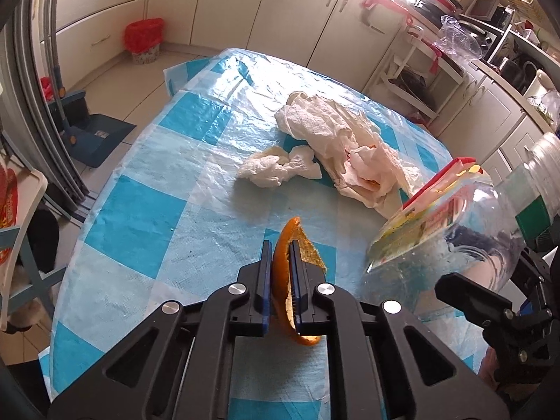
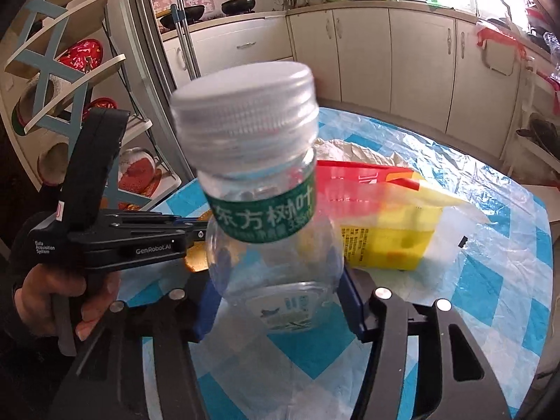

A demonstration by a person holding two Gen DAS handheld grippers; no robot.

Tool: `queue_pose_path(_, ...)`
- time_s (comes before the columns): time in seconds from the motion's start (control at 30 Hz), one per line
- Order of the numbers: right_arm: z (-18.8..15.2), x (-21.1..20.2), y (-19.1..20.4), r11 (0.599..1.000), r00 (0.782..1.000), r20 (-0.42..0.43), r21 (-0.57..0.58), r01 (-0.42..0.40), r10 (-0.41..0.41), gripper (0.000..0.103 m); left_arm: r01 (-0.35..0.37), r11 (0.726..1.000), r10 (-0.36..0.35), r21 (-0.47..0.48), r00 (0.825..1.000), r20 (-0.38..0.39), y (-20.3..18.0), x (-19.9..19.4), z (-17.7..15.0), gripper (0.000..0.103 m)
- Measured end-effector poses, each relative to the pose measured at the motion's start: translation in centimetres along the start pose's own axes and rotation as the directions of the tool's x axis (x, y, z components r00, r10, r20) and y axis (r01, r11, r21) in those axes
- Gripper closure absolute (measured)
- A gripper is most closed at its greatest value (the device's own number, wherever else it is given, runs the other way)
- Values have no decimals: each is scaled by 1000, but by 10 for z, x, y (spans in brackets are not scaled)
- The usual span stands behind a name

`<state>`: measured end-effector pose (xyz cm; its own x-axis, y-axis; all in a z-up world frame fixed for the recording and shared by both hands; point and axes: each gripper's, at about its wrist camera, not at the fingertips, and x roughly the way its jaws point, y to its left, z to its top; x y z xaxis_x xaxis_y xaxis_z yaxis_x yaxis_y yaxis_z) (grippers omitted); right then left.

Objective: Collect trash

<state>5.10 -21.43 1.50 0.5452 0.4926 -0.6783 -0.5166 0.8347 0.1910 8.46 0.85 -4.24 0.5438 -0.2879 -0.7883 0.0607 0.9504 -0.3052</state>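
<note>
My left gripper (image 1: 281,245) is shut on an orange peel (image 1: 284,269) and holds it above the blue-and-white checked tablecloth (image 1: 147,217). My right gripper (image 2: 280,301) is shut on a clear plastic bottle (image 2: 269,210) with a green label and a white cap, held off the table; the bottle also shows at the right of the left wrist view (image 1: 465,231). Crumpled white paper towels (image 1: 329,140) lie mid-table. A yellow and red carton (image 2: 388,224) lies on the table behind the bottle. The left gripper's body (image 2: 105,231) shows left of the bottle.
A red-lined waste bin (image 1: 144,40) stands on the floor by the far cabinets. A blue dustpan and broom (image 1: 94,133) sit on the floor left of the table. A rack of shelves (image 2: 70,105) stands to the left. Cabinets and a cluttered counter (image 1: 490,52) run behind.
</note>
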Motion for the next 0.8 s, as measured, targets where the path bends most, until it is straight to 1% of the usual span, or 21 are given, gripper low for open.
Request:
queue_pose_path(0.07,-2,-10,-1,1000,1000,4,-1,-2,2,48,0,1000,0,-4,1000,-4,1,0,-1,90)
queue_pose_path(0.1,-4,-17,-1,1000,1000,9,-4,4,-4,48,-2,1000,2,-6,1000,-4,1,0,-2,80)
queue_pose_path(0.13,-5,-23,-2,1000,1000,14,-8,8,-8,48,-9,1000,9,-7,1000,0,1,-1,-3,66)
queue_pose_path(0.17,-8,-30,-2,1000,1000,17,-14,17,-17,48,-15,1000,15,-8,1000,9,1,-3,-4,61)
queue_pose_path(0.2,-10,-35,-4,999,999,20,-18,32,-32,48,-21,1000,21,-7,1000,18,0,-4,-4,58)
queue_pose_path(0.3,-21,-44,-12,997,997,7,-17,81,-81,48,-24,1000,24,-2,1000,17,-2,-4,-6,58)
queue_pose_path(0.4,-30,-43,-20,994,994,-20,-1,107,-107,48,-29,1000,29,-2,999,20,-3,-5,-8,56)
queue_pose_path(0.47,-32,-45,-18,994,994,-15,2,107,-107,47,-25,1000,25,4,999,22,-5,-6,-10,57)
queue_pose_path(0.5,-33,-45,-17,994,993,-13,-1,114,-114,47,-24,1000,24,10,999,27,-7,-7,-12,71)
queue_pose_path(0.53,-34,-45,-16,993,993,-7,-2,121,-121,46,-22,999,21,27,999,26,-10,-8,-14,94)
queue_pose_path(0.57,-34,-45,-16,992,992,-3,1,125,-125,44,-10,999,10,44,1000,20,-13,-8,-16,98)
queue_pose_path(0.63,-34,-45,-16,992,992,6,18,122,-122,42,0,998,-2,65,999,33,-19,-13,-20,98)
queue_pose_path(0.67,-35,-45,-17,993,993,6,28,116,-116,43,7,997,-10,78,999,39,-22,-17,-22,98)
queue_pose_path(0.7,-36,-45,-17,994,994,7,30,109,-110,47,16,996,-20,85,999,39,-23,-19,-23,98)
queue_pose_path(0.8,-38,-52,-11,993,993,21,21,113,-113,48,52,994,-54,97,998,23,-26,-24,-28,98)
